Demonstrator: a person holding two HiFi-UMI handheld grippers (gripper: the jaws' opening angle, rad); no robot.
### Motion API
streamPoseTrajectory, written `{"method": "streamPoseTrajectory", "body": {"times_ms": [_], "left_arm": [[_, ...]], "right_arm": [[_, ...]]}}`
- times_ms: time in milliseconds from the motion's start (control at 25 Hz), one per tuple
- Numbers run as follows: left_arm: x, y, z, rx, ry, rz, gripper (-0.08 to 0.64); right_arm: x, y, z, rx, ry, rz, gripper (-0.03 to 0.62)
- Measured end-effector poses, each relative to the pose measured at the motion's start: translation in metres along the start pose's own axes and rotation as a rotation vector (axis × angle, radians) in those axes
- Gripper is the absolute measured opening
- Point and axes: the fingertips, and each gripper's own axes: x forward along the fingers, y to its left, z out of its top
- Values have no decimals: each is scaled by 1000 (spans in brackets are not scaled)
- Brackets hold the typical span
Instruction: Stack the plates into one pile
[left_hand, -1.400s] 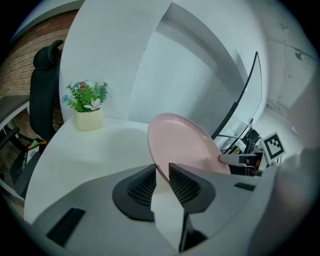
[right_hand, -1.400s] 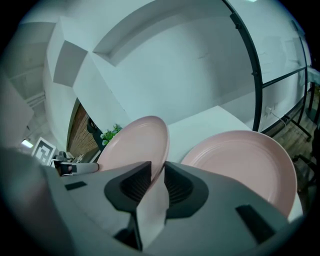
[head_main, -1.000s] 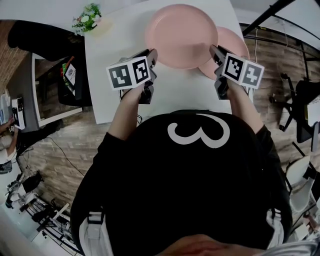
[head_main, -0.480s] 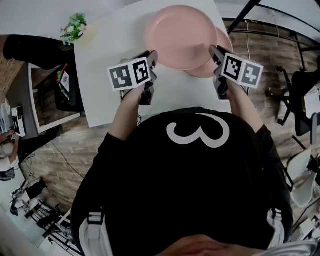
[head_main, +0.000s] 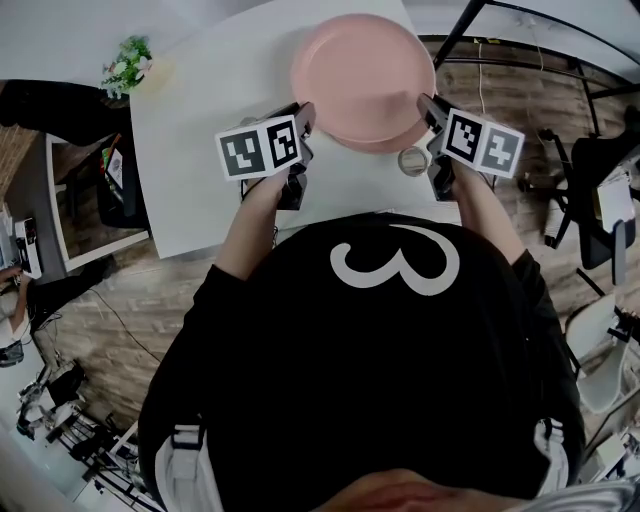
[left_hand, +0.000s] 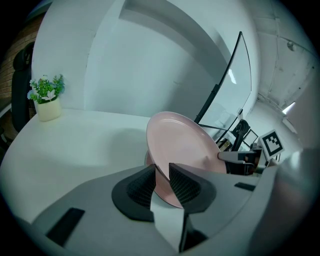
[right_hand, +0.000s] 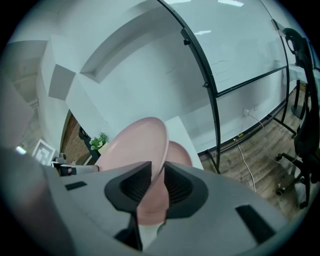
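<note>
1. The left gripper is clamped on the pink plate at its rim.
2. The right gripper pinches the opposite rim (plate held over the white table).
3. A second pink plate lies beneath, possibly touching.

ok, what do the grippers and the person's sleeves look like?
The left gripper and right gripper have grey bodies and black ribbed jaws. Each carries a white cube with black square markers. Person wears a black top with a white 3; forearms bare.
</note>
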Motion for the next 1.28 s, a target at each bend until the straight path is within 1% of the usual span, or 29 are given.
{"method": "streamPoseTrajectory", "body": {"times_ms": [240, 520, 800, 1040, 1280], "left_arm": [[11, -11, -14, -6, 20, 6, 92], [19, -7, -28, -30, 36, 20, 94], [28, -4, -39, -55, 40, 27, 94], [35, 1, -45, -58, 38, 38, 94], [41, 5, -52, -55, 45, 60, 94]], "right_arm": [[-3, -18, -8, 4, 18, -2, 92], [5, -25, -19, 5, 51, 9, 92], [11, -31, -24, -12, 71, 2, 92], [18, -36, -32, -25, 94, 0, 94], [22, -36, -35, -64, 115, -1, 98]]}}
